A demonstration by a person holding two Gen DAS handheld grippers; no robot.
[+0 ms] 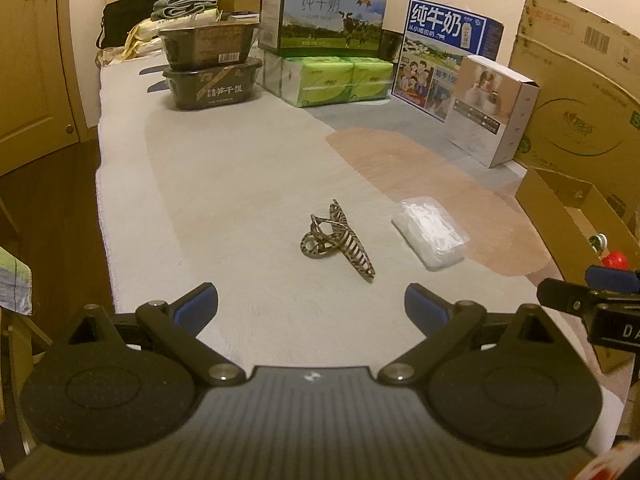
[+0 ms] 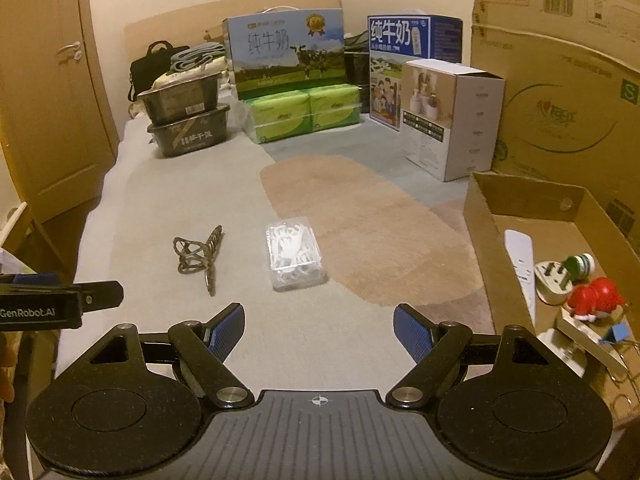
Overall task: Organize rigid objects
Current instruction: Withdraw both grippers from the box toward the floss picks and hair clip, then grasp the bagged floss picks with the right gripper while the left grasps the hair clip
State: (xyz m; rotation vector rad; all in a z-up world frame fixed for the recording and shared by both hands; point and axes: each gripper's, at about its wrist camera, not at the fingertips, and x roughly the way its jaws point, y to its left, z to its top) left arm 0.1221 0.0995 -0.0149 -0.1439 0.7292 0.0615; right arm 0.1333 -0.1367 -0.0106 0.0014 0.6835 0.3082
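A striped hair claw clip (image 1: 338, 242) lies on the pale rug, a little ahead of my open, empty left gripper (image 1: 311, 304); it also shows in the right wrist view (image 2: 199, 256). A clear plastic box of white floss picks (image 1: 430, 232) lies to its right, straight ahead of my open, empty right gripper (image 2: 319, 326), where it also shows (image 2: 294, 254). An open cardboard box (image 2: 484, 220) at the right holds a white remote (image 2: 522, 264), a white plug (image 2: 554, 280), a red toy (image 2: 596, 294) and a blue binder clip (image 2: 618, 336).
Stacked dark food tubs (image 2: 188, 120), green tissue packs (image 2: 304, 114), milk cartons (image 2: 286, 48) and a white carton (image 2: 450, 118) line the far side. A large cardboard sheet (image 2: 560, 92) stands at the right. A wooden door (image 2: 52, 92) is at the left.
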